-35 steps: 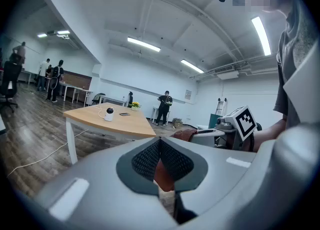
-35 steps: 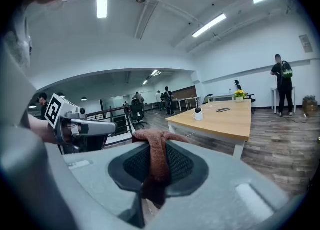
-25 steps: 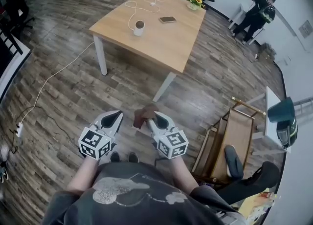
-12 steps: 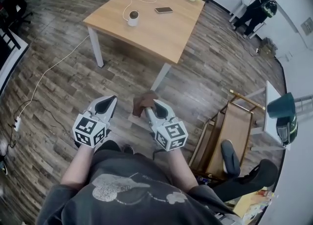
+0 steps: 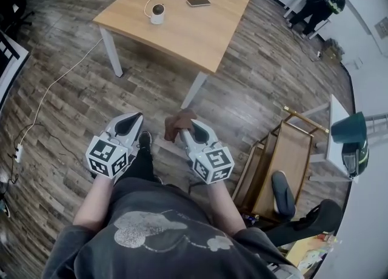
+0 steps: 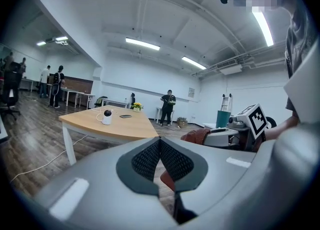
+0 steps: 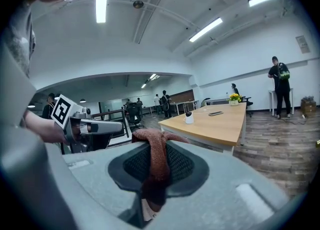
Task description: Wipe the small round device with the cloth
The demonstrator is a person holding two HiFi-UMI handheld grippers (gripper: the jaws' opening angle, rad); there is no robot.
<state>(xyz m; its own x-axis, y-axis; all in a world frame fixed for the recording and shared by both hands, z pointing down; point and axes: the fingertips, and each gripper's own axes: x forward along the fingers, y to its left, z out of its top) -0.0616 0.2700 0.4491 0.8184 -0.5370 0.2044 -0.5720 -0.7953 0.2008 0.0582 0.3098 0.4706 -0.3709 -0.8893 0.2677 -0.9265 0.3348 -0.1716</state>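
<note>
Wood-floored office: the table stands well ahead of both grippers.
On it, the small round device lies straight ahead, between their lines; the right gripper pinches the cloth, the left gripper is pressed together, empty.

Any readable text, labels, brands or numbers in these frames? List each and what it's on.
No legible text in any view.
Black-and-white marker cubes on the left gripper and right gripper: square patterns only, no characters.
Pale print on the person's dark T-shirt: a graphic, no words legible.
Small wall sign: too small to read.
The reddish-brown cloth clamped in the right gripper: no print visible.
</note>
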